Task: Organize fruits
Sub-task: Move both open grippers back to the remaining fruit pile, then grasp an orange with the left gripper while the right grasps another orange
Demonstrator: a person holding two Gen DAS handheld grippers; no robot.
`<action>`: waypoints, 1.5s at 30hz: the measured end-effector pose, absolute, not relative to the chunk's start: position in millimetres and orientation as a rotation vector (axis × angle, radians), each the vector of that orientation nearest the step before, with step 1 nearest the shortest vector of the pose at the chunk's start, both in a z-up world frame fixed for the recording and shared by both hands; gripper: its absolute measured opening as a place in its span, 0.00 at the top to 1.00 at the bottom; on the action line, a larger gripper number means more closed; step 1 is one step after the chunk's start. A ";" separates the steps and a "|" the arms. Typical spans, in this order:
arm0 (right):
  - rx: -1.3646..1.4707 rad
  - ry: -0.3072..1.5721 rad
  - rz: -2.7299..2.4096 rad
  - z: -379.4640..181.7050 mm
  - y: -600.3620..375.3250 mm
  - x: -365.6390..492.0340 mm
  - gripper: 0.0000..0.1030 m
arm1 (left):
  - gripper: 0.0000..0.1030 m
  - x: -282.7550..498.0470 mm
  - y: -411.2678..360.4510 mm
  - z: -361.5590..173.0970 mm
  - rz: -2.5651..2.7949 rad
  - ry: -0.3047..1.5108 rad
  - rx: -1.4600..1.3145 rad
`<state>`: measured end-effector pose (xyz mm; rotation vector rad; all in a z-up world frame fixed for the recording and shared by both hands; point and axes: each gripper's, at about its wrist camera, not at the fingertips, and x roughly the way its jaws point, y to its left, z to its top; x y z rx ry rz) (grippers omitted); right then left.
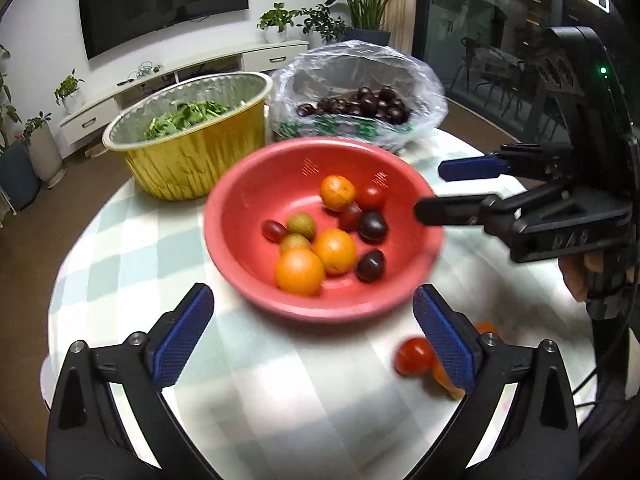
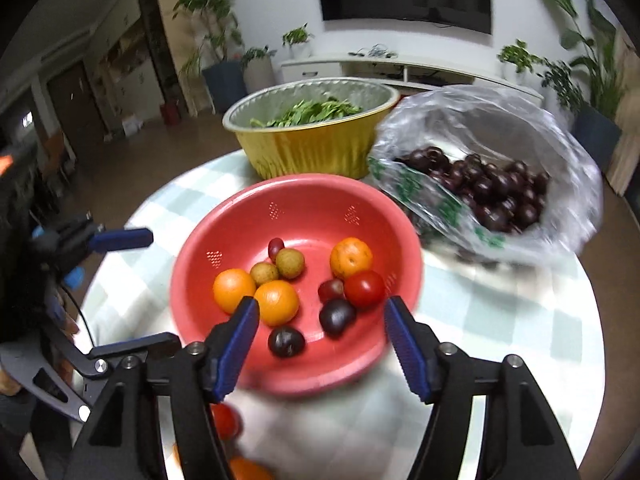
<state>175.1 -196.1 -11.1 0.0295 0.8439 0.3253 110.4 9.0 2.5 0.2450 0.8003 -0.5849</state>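
- Left gripper (image 1: 312,322): jaws spread wide, nothing held; right gripper (image 2: 320,344): jaws apart, empty.
- Red bowl (image 1: 256,184) at table centre; loose tomato (image 1: 414,356) nr near edge.
- Tomato should be approached slowly, pads centred; roll-off risk judged.

A round worktop (image 1: 120,264) covered in pale green-and-white checked cloth carries a red plastic bowl (image 1: 256,208) just beyond the left fingers (image 1: 184,340), a gold foil tub (image 1: 180,168) and clear plastic bag (image 1: 416,92) farther off, and a loose red cherry tomato (image 1: 412,356) touching the right-hand finger.
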 end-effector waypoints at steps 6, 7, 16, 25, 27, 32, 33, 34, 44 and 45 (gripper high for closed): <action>0.102 0.824 0.326 -10.9 -218.1 126.7 0.30 | 0.01 64.9 1.3 -6.0 -0.661 0.814 0.253; 0.111 0.823 0.326 -12.3 -220.9 118.2 0.30 | 0.01 56.6 -2.1 -8.6 -0.673 0.821 0.263; 0.159 0.858 0.319 -38.3 -229.8 65.8 0.30 | 0.01 29.1 -25.9 -26.4 -0.693 0.887 0.237; 0.202 0.856 0.324 -45.2 -234.6 54.3 0.30 | 0.03 41.4 -38.4 -26.8 -0.698 0.894 0.202; 0.204 0.852 0.325 -45.1 -234.9 53.2 0.30 | 0.12 41.7 -40.1 -29.4 -0.703 0.902 0.199; 0.208 0.857 0.326 -48.6 -235.4 53.3 0.30 | 0.28 44.5 -38.9 -33.1 -0.707 0.908 0.172; 0.209 0.858 0.326 -49.2 -235.3 53.2 0.30 | 0.30 45.1 -38.0 -33.5 -0.708 0.908 0.165; 0.210 0.859 0.327 -49.8 -235.5 53.2 0.30 | 0.33 44.9 -37.2 -33.6 -0.708 0.908 0.162; 0.201 0.868 0.326 -53.8 -232.5 53.1 0.31 | 0.49 42.9 -35.8 -41.8 -0.720 0.922 0.145; 0.201 0.869 0.326 -54.3 -232.3 53.4 0.31 | 0.50 42.4 -35.7 -42.0 -0.720 0.921 0.144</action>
